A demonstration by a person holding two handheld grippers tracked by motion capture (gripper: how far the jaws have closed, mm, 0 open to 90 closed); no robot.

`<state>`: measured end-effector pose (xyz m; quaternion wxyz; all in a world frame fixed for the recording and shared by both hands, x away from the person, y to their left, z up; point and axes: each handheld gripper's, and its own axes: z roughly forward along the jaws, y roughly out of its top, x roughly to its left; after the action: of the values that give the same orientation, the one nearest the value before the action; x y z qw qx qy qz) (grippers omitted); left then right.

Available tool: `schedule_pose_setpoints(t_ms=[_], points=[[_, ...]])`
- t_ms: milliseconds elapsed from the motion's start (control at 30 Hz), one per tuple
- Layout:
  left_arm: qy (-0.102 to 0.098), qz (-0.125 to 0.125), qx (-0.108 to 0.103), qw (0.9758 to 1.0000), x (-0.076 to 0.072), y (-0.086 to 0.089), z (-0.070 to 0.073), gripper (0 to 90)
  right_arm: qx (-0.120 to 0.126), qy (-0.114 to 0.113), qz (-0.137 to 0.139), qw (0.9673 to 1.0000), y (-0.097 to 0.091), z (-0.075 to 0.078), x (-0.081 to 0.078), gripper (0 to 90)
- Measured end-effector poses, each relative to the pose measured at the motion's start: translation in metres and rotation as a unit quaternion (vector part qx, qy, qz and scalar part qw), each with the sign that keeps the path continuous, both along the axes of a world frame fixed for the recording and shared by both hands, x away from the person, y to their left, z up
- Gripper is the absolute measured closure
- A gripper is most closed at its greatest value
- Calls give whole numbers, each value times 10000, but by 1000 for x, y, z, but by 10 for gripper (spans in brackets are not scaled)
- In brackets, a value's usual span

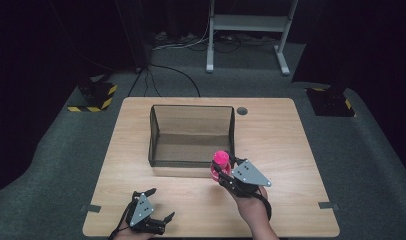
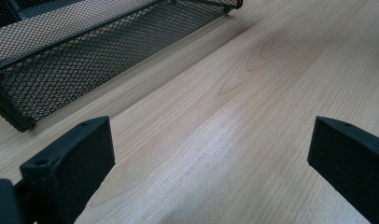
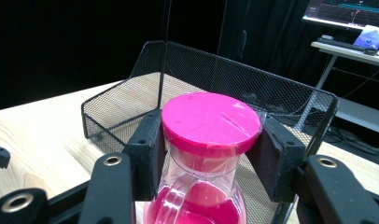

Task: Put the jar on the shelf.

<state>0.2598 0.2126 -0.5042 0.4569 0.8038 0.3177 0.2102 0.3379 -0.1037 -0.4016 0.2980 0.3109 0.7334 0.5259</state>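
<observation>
Both claws are black, each topped by a grey three-cornered plate carrying small dark screw dots. Left claw [image 1: 158, 204]: two black prongs, blocky and flat-faced in the left gripper view, with small round holes in their upper edges; a thin black cable loops off its left side. Right claw [image 3: 208, 154]: matt black blocky pads on black link arms fitted with metal-ringed pivot holes. A black strap crosses the right hand [image 1: 252, 205] near the wrist.

Dark room, grey carpet [image 1: 376, 165], white desk frame [image 1: 251, 25] behind wooden table [image 1: 286, 150].
</observation>
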Motion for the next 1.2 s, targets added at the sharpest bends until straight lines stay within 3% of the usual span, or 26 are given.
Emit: schedule_pose_setpoints(t_ms=[1200], points=[[6,-3,-186,9998,0,4,0,10,196,24,-188,9996,30,1,60,488]])
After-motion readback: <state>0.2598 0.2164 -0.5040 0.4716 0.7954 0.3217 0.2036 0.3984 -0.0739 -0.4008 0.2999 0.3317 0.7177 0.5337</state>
